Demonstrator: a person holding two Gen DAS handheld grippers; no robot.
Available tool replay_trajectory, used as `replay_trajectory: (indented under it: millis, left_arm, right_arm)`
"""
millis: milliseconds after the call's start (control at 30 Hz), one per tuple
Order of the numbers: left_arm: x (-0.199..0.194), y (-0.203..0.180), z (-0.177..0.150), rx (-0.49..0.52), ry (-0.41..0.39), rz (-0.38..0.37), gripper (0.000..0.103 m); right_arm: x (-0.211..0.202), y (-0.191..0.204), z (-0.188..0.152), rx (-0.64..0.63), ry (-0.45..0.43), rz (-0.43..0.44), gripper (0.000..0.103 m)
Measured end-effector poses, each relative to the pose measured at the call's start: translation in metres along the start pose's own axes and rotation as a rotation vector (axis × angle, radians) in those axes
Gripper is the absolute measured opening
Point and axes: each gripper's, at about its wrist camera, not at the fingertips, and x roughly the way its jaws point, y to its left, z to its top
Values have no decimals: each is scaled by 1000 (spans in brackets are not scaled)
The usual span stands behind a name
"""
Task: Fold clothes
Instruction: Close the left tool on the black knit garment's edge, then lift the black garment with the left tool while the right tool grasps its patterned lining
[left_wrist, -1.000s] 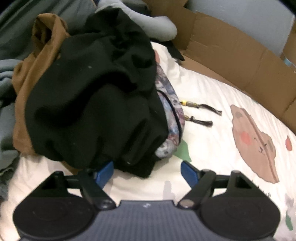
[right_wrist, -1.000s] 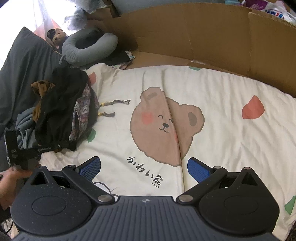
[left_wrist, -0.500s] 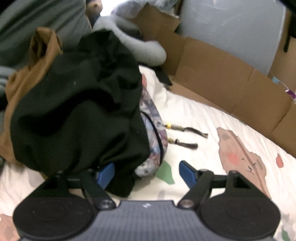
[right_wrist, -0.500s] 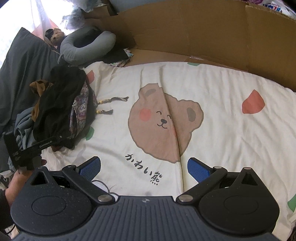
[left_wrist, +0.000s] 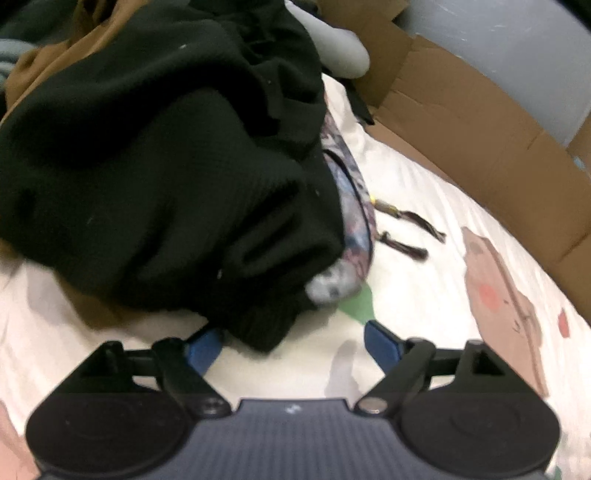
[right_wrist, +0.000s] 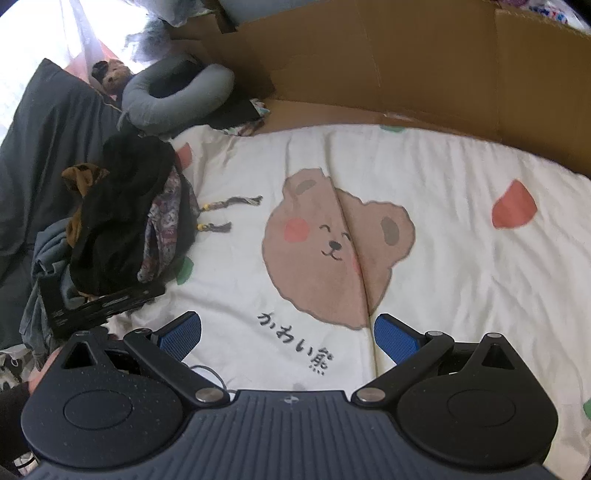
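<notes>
A heap of clothes lies on the bed sheet: a black knit garment (left_wrist: 166, 166) on top, a brown garment (left_wrist: 48, 62) beneath it, and a patterned one (left_wrist: 354, 206) with tasselled cords (left_wrist: 402, 247). My left gripper (left_wrist: 293, 347) sits low at the heap's near edge. Its jaws are opening, and the black hem hangs between them close to the left pad without being pinched. In the right wrist view the same heap (right_wrist: 118, 221) is at the left. My right gripper (right_wrist: 288, 338) hovers open over the sheet with nothing between its fingers.
The white sheet has a bear print (right_wrist: 332, 240). Cardboard walls (right_wrist: 369, 62) border the far side. A grey neck pillow (right_wrist: 173, 92) and a dark pillow (right_wrist: 48, 129) lie behind the heap. A hand (right_wrist: 48, 369) shows at the lower left.
My left gripper has dropped closer to the heap, and the black hem now reaches between its jaws, which stand slightly wider. The right gripper has not moved.
</notes>
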Motion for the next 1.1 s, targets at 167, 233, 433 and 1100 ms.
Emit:
replay_trajectory:
  millis: [167,233,433,1100]
  left_arm:
    - [-5,-8,9,20,-65,30,63]
    - [-11,-7,10,25,-89,26,45]
    - [-25,-9,15,27,-97,-11,17]
    - [-81,-70,10,257,-87,-204,12]
  right_arm:
    - [-2,-1,-1,-1,-3,-1,102]
    - [-2,-4,-2,7,-4,-4,102]
    - [-1,-6,-5,14,-12,4,102]
    - [9,2,-13,3,-17,56,102]
